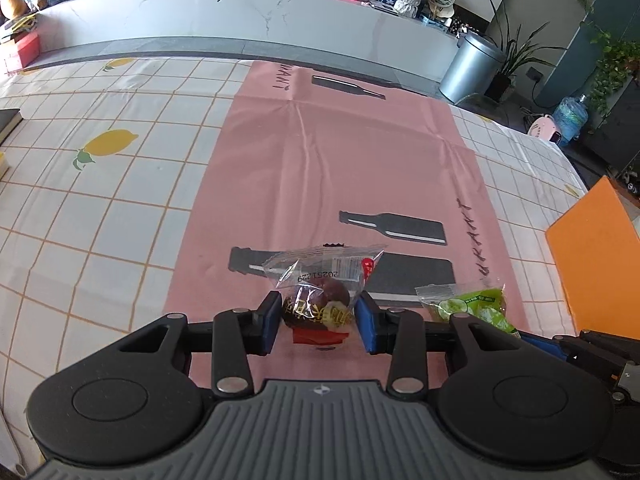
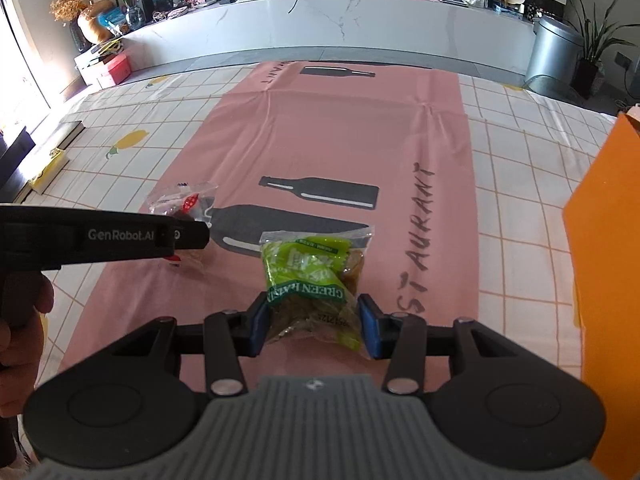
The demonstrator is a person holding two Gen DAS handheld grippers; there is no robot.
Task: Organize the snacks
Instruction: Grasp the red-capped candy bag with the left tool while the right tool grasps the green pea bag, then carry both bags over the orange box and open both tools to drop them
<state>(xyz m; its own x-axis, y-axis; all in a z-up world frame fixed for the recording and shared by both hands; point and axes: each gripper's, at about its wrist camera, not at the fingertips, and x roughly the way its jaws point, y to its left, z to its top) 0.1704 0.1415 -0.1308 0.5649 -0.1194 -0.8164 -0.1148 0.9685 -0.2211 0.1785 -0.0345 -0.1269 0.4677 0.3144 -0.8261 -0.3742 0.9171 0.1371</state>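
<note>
A clear snack packet with a dark brown fruit and red label (image 1: 320,296) lies on the pink mat (image 1: 340,160). My left gripper (image 1: 316,316) has its blue pads against both sides of this packet. A green snack bag marked GREEN (image 2: 312,280) sits between the pads of my right gripper (image 2: 312,324), which touch its sides. The green bag also shows at the right in the left wrist view (image 1: 472,304). The brown packet (image 2: 184,204) shows partly behind the left gripper's body in the right wrist view.
An orange box (image 1: 596,260) stands at the table's right edge, also in the right wrist view (image 2: 608,240). A lemon-print checked tablecloth (image 1: 100,184) covers the table. Dark books (image 2: 44,152) lie at the left edge. A white counter (image 1: 240,12) runs behind.
</note>
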